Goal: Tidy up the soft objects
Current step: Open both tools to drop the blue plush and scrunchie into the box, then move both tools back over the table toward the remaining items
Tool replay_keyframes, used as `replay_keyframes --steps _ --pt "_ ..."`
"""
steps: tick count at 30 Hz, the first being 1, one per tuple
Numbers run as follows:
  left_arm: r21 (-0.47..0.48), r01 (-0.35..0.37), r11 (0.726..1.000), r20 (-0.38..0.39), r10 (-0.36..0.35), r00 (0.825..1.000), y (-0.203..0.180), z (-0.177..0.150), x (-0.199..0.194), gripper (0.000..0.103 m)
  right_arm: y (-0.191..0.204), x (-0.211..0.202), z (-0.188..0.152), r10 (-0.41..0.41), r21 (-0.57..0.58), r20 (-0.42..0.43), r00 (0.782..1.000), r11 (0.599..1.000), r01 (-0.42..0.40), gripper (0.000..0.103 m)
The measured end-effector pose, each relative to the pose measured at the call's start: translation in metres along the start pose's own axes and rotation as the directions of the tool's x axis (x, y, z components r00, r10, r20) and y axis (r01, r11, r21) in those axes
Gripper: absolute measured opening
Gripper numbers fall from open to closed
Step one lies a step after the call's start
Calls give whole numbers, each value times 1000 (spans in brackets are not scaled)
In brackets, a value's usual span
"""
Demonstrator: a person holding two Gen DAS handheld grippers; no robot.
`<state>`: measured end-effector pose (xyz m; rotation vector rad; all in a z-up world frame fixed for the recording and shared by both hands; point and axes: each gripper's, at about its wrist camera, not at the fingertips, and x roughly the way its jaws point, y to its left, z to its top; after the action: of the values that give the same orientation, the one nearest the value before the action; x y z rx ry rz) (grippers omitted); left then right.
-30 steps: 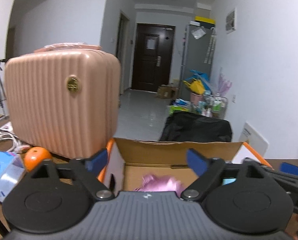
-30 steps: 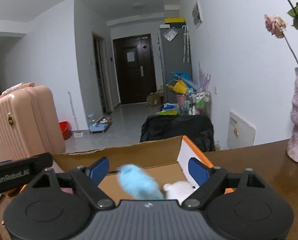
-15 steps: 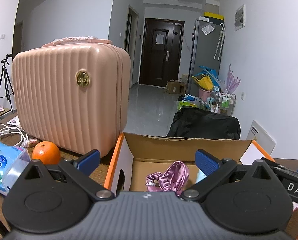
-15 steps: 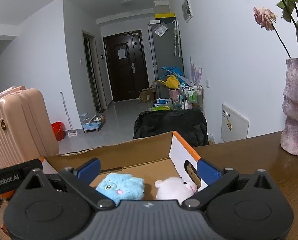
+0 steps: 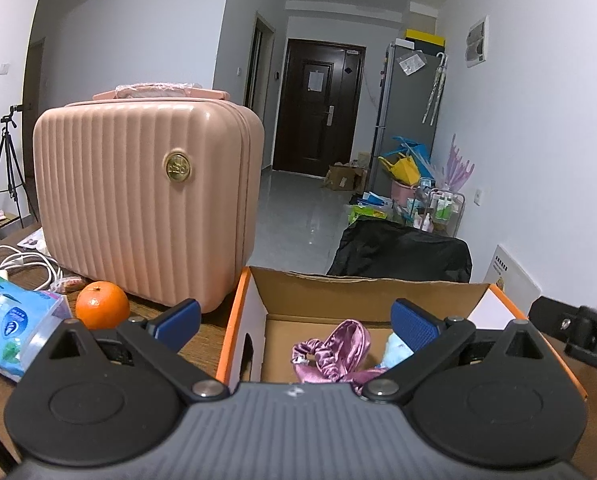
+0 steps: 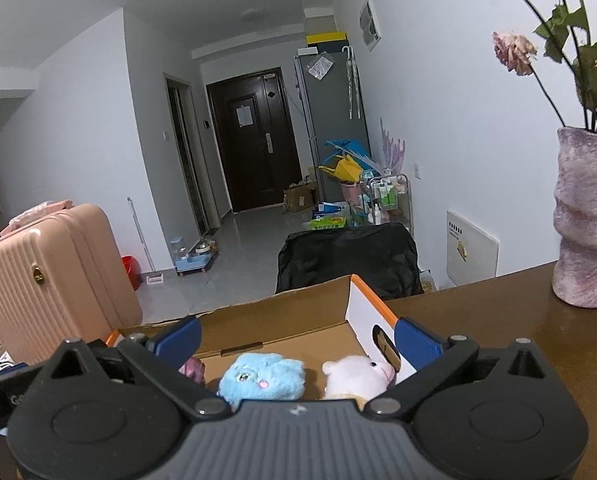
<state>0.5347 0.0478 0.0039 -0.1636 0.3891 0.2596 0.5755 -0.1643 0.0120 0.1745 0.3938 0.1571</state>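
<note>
While both grippers, left point(image 5: 294, 316) and right point(image 6: 296, 334), gape wide and hold nothing, a shiny purple scrunchie point(image 5: 332, 350), fluffy blue plush point(image 6: 264, 376) and fuzzy white plush point(image 6: 356, 374) lie inside the brown cardboard box point(image 5: 362, 292).

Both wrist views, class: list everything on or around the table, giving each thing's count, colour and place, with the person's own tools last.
cardboard box: one, brown with orange edges, open on the table
scrunchie: one, purple satin, inside the box
blue plush: one, light blue, inside the box
white plush: one, white, in the box beside the blue plush
suitcase: one, pink ribbed, left of the box
orange: one, in front of the suitcase
tissue pack: one, blue, far left
vase: one, mauve, holding wilted flowers, right
left tool: one, black with blue pads, open
right tool: one, same, open
</note>
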Motion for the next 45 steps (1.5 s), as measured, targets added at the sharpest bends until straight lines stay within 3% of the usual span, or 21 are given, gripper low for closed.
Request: replay_keyframes --steps 17,45 --pt "29 31 999 1 -31 1000 13 -24 -53 103 -14 -71 -16 -12 -34 31 999 999 13 103" --pt "112 122 986 -53 -117 992 10 -91 -152 103 -58 -179 -104 -98 -170 23 995 980 101 103"
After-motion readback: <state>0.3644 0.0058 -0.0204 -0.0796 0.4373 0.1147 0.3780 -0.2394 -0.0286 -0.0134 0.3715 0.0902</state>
